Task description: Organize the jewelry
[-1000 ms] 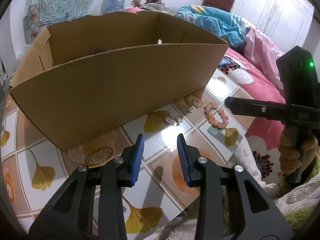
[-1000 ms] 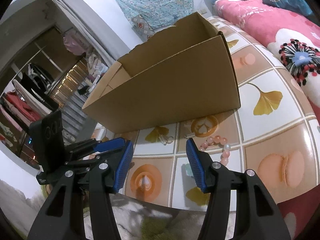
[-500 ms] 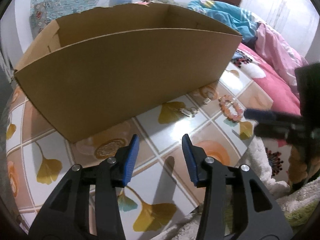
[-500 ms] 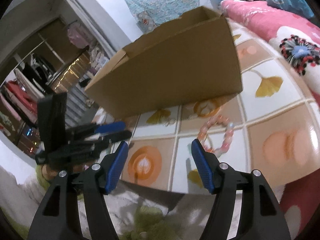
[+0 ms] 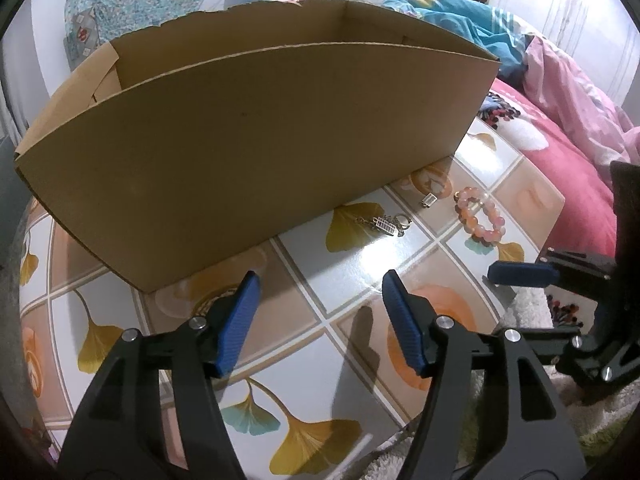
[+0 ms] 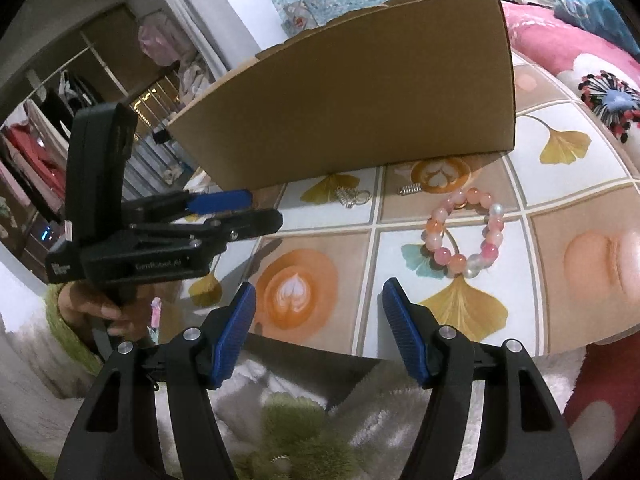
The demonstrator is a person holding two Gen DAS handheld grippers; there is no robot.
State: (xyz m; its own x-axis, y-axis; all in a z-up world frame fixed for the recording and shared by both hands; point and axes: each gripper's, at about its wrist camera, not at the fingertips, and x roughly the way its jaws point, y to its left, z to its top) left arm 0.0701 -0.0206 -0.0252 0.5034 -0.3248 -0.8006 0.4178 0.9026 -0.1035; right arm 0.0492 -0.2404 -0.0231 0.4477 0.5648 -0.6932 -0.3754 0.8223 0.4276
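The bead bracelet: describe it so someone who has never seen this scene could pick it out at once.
Start at the big open cardboard box on the patterned tabletop. In front of its right-hand corner lies the bead bracelet, flat on the tiles. It is the only ring of round pink, orange and pale beads; its neighbours are small silvery metal pieces.
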